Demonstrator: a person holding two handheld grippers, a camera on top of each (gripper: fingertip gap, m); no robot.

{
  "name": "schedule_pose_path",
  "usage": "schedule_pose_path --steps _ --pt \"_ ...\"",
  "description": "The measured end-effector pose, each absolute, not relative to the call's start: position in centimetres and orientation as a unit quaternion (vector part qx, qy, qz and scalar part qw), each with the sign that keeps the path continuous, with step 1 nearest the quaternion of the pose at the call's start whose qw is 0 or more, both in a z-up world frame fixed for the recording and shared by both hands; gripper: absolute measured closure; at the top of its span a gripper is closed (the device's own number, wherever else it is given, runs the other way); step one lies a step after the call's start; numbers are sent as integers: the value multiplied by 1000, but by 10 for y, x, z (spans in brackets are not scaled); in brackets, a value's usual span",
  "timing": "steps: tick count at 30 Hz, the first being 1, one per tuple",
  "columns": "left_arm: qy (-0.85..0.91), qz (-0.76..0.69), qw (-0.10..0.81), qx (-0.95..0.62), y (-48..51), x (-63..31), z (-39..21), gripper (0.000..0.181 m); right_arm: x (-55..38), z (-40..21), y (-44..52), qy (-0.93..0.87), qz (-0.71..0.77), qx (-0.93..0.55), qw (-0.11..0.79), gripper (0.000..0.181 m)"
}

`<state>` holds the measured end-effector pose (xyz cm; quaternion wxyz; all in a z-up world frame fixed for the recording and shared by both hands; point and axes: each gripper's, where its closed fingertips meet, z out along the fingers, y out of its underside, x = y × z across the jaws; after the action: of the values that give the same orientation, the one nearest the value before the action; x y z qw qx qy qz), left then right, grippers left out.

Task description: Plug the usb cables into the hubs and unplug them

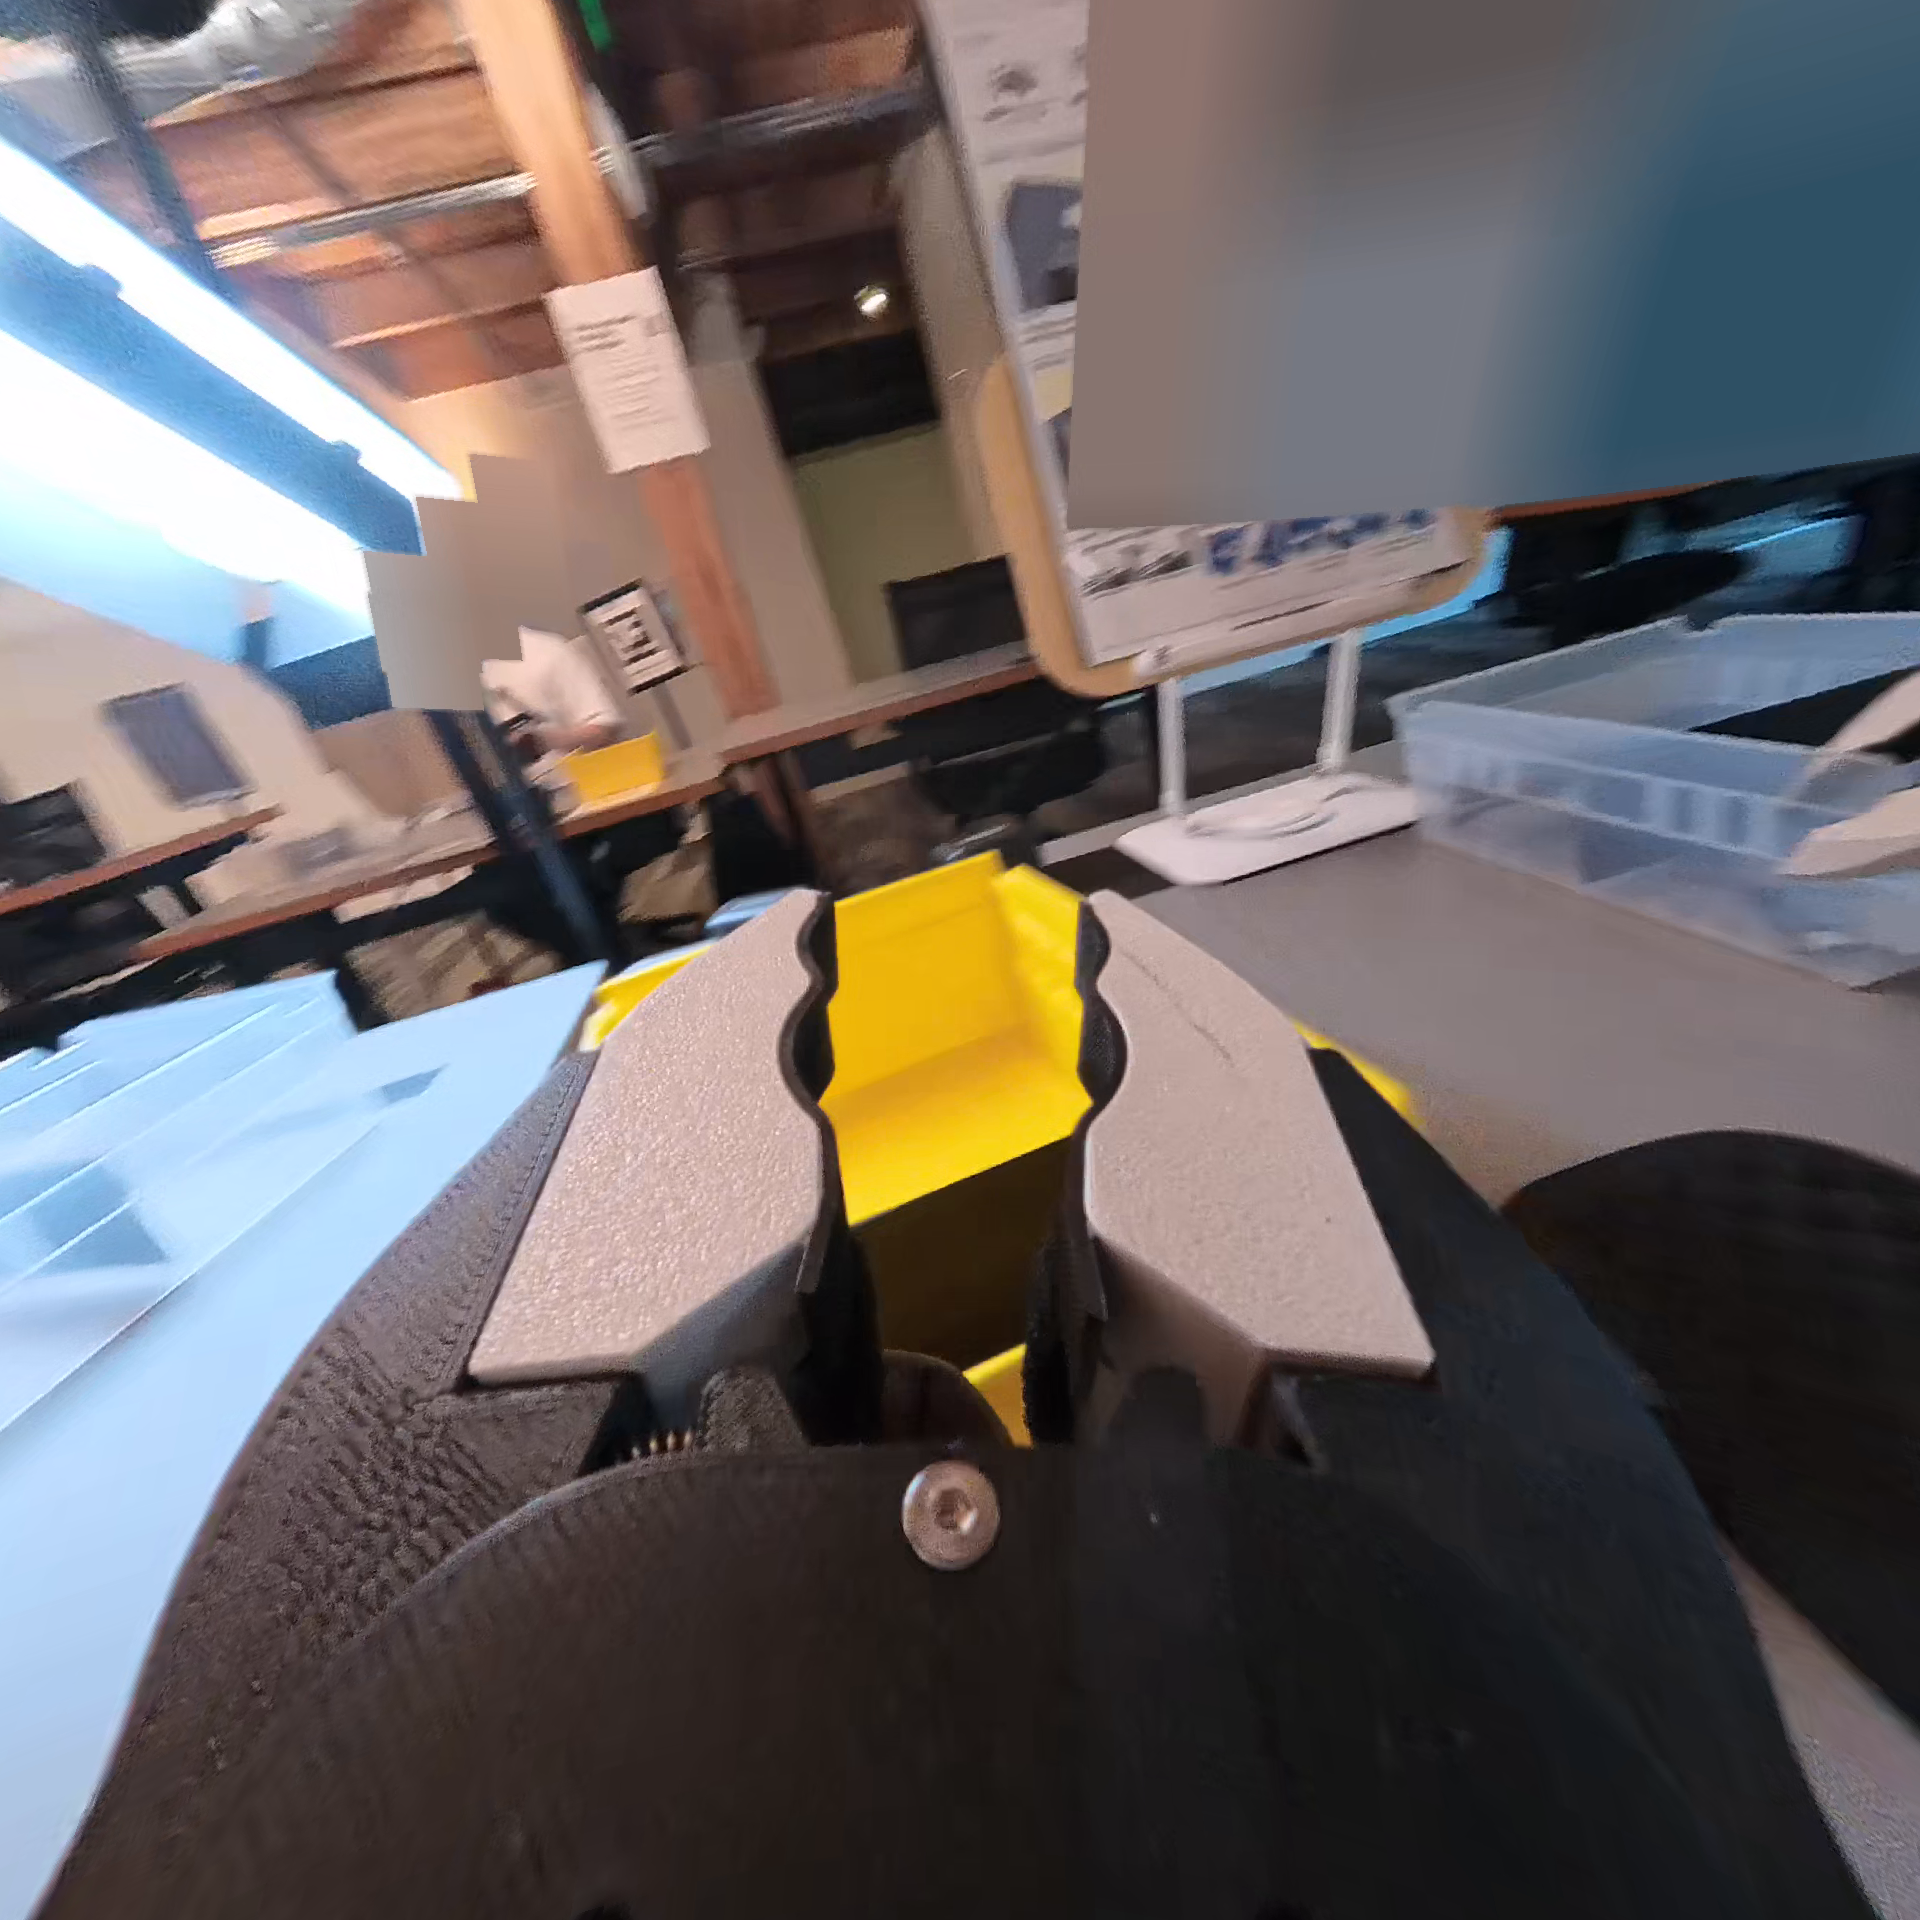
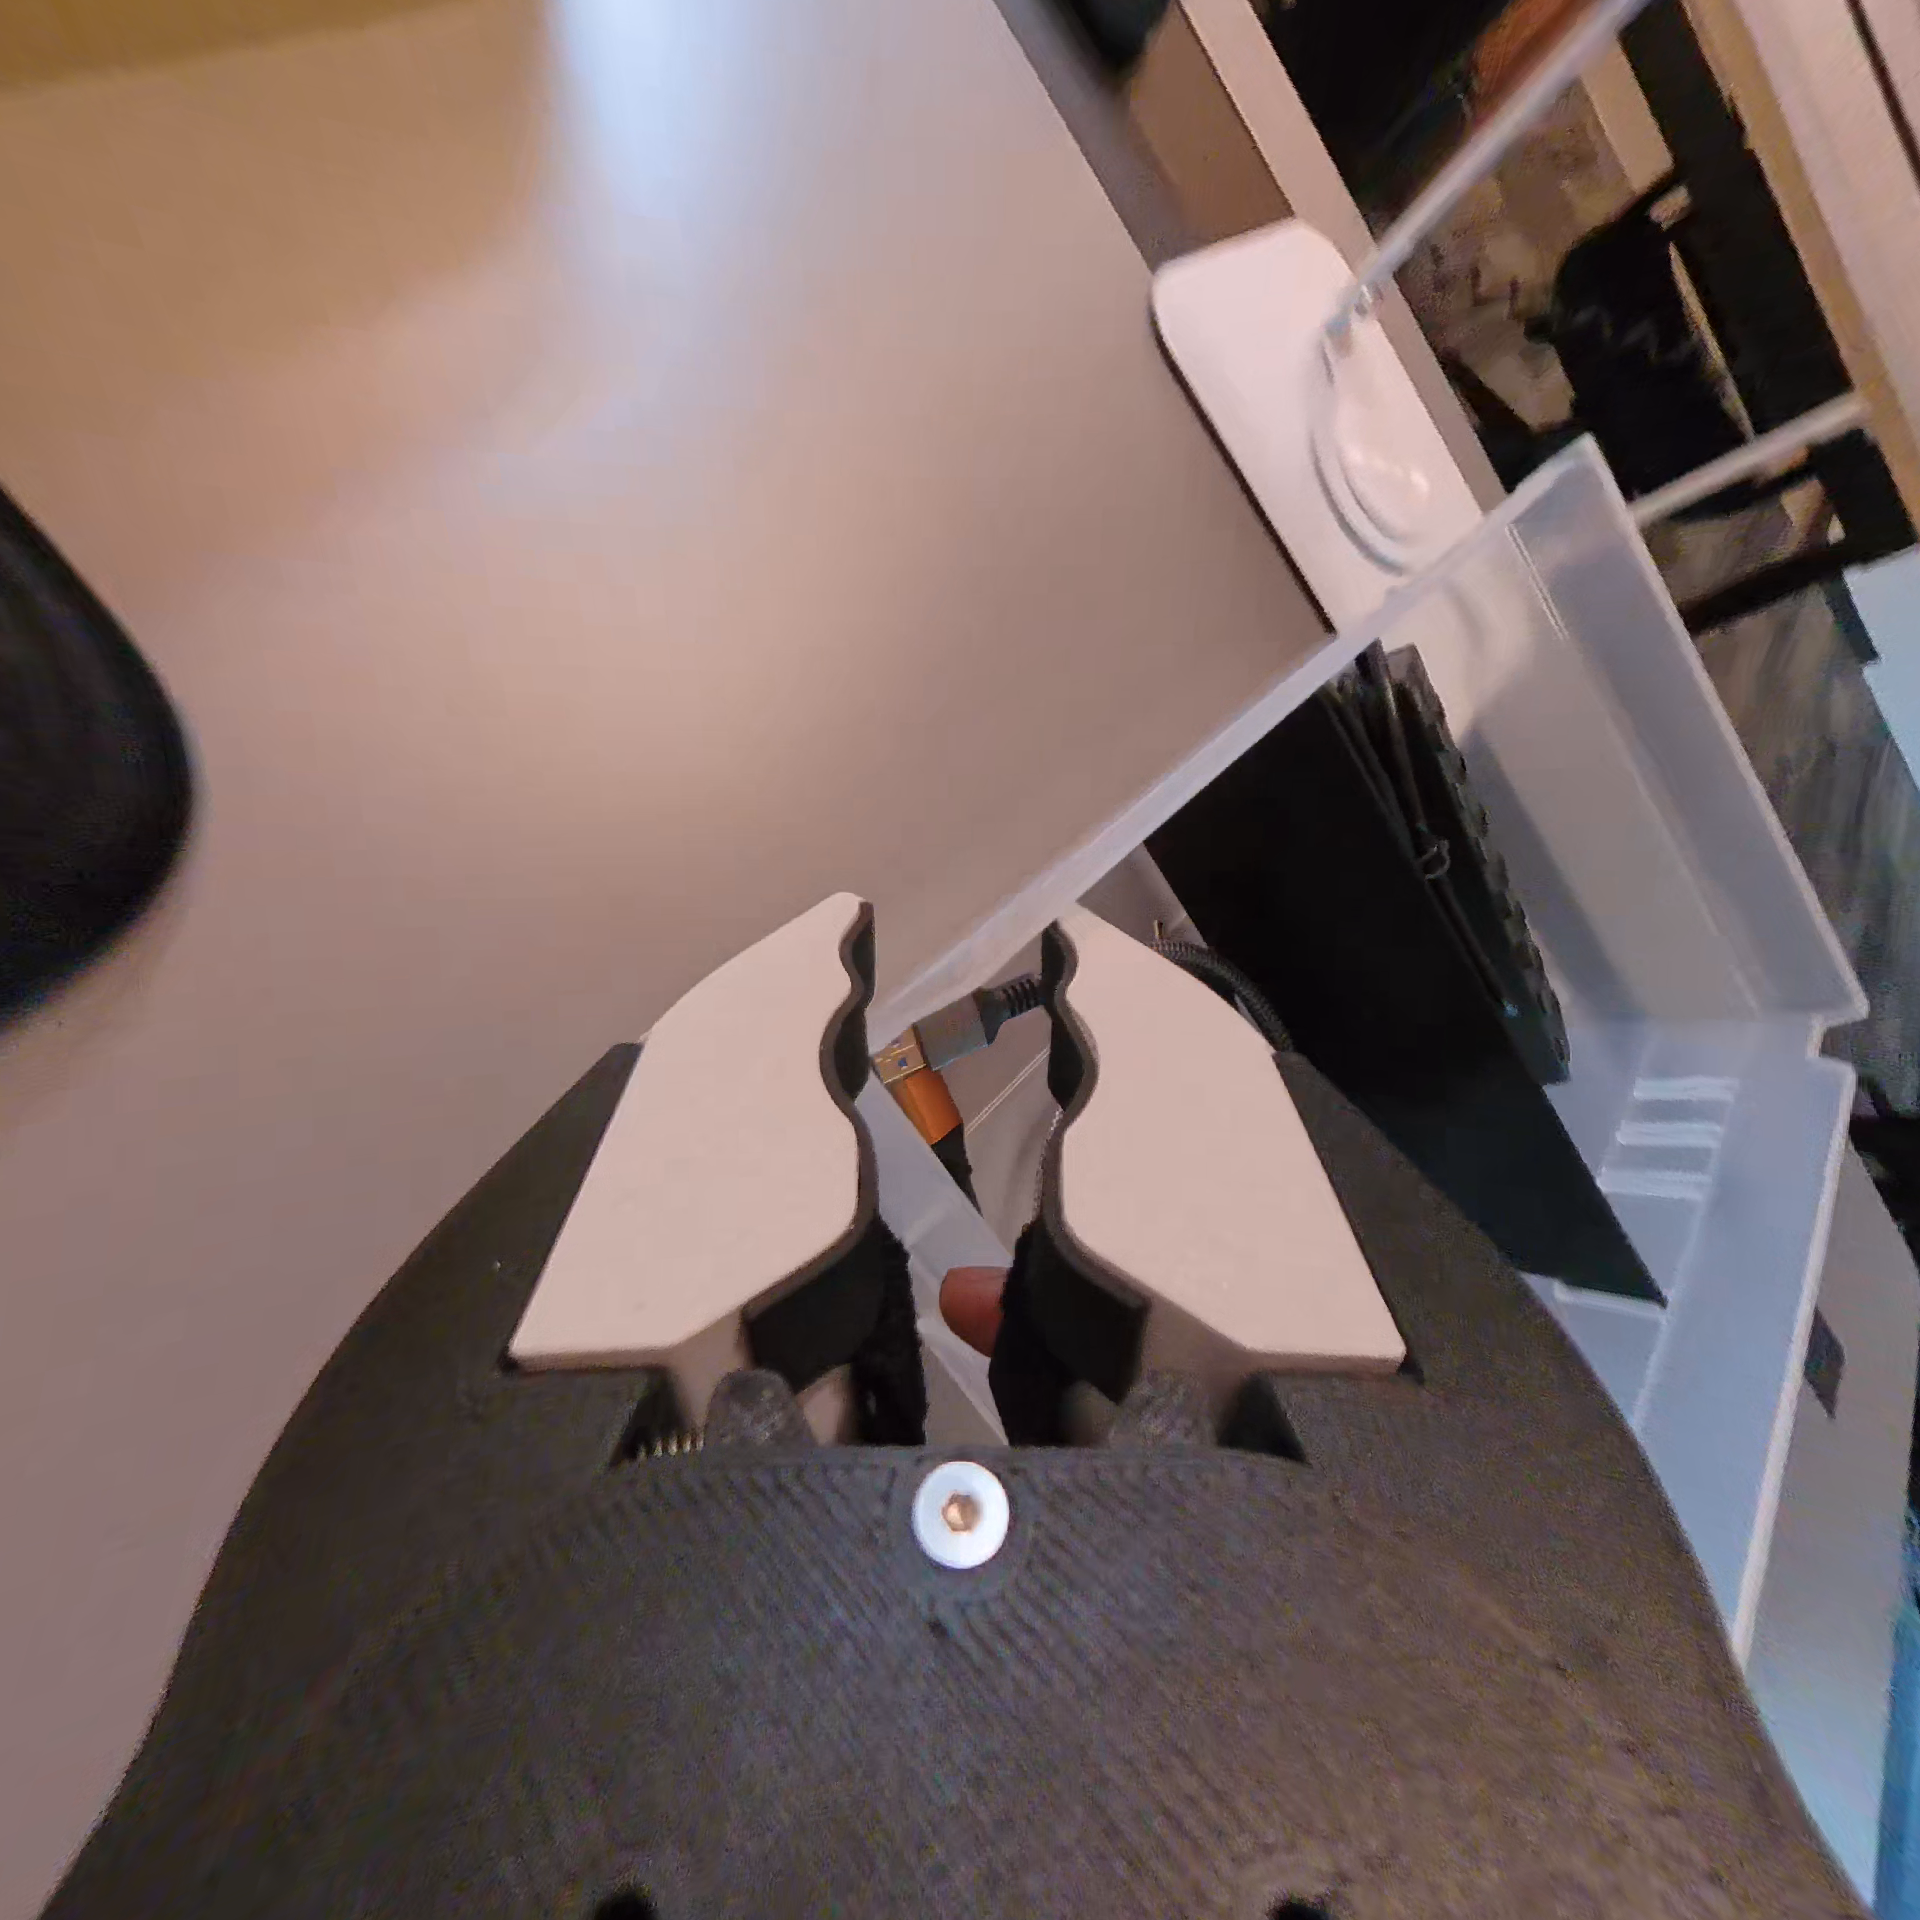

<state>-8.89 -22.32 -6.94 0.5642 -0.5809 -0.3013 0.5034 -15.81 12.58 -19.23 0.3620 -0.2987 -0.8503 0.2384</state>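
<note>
**Both grippers poised over bins, nothing picked up yet**

Nearest in the right wrist view, the right gripper (image 2: pixel 956 987) hangs over the corner of a clear plastic bin (image 2: pixel 1683 831), its fingers apart with nothing between them. Just past the tips, inside that bin, lie two USB plugs: a grey braided one (image 2: pixel 971 1029) and an orange one (image 2: pixel 925 1101) touching or crossing it (which lies on top is hard to tell). The gripper points down at them, so my reading is that it is lining up to take a cable by its plug. Farther back in the same bin a flat black object (image 2: pixel 1455 862) leans against the wall; it could be a hub, but I cannot tell. Beyond the bin stands a white lamp base (image 2: pixel 1278 353) on the grey table (image 2: pixel 623 520).

In the left wrist view the left gripper (image 1: pixel 956 935) is also parted and empty, held level above a yellow bin (image 1: pixel 935 997) whose visible inside looks bare. It seems to be waiting its turn, or heading for that bin. To its left is a pale, blurred tray (image 1: pixel 156 1143); to the right, farther off, the clear plastic bin again, then the lamp base and a board on a stand (image 1: pixel 1247 592).

No cable is plugged in anywhere I can see; the task looks to be at its start.
</note>
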Motion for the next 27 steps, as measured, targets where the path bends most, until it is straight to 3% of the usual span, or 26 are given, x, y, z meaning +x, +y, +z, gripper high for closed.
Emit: schedule_pose_path --steps 9,22,23,26,27 --pt "-429 537 428 -588 -313 -98 -125 136 -157 -190 25 -869 279 -219 346 149" --pt "-484 463 450 -590 -329 -105 -161 134 -153 -185 -53 -866 373 -156 295 144" --pt "-487 446 456 -597 -325 -107 -167 137 -149 -177 -55 -851 406 -155 295 138" --pt "-502 444 420 -612 -329 -102 -174 176 -131 -144 -61 -800 492 -142 313 133" --pt "-505 433 411 -623 -325 -97 -175 176 -122 -134 -64 -784 517 -135 315 131"
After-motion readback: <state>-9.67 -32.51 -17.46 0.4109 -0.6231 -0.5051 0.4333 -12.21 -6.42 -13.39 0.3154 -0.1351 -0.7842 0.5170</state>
